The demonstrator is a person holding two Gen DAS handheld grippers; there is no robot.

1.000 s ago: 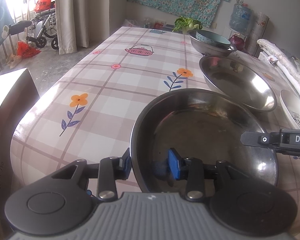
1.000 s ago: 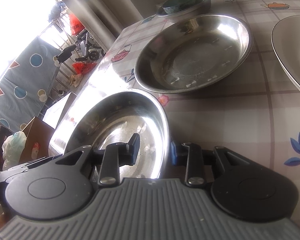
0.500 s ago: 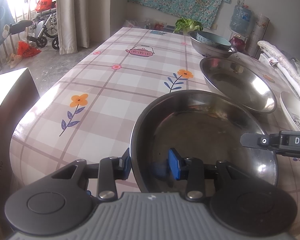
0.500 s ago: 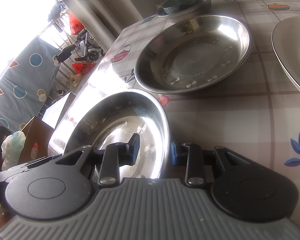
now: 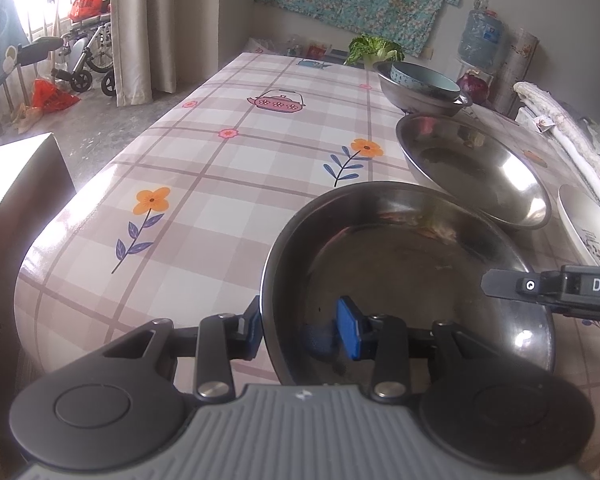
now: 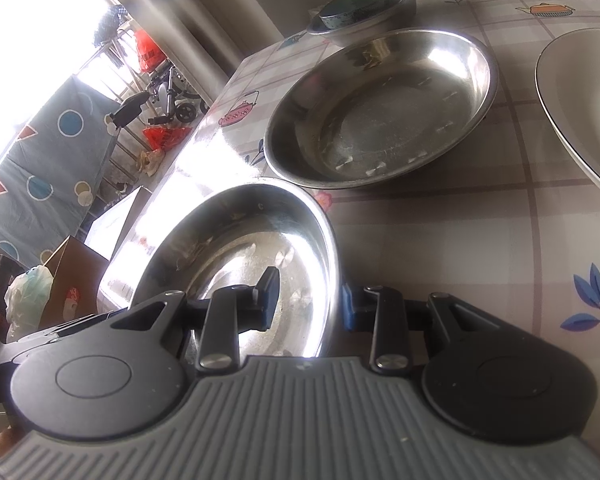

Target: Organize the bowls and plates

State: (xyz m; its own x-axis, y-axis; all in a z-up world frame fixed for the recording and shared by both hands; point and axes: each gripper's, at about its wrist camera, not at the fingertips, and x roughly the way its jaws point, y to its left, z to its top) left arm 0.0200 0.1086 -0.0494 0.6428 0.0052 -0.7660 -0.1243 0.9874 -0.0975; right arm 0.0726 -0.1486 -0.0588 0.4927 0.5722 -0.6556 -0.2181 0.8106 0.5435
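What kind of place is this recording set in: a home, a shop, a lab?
Most likely a lived-in home, a dining or kitchen area. A long table with a flowered plaid tablecloth holds steel dishes and a leafy vegetable; a water jug stands by the wall and a wheelchair sits near the window.

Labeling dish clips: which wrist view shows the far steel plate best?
Right wrist: the far steel plate shows whole, rim and inner floor unobstructed. Left wrist shows it smaller and side-on, its near rim hidden behind the near steel plate.
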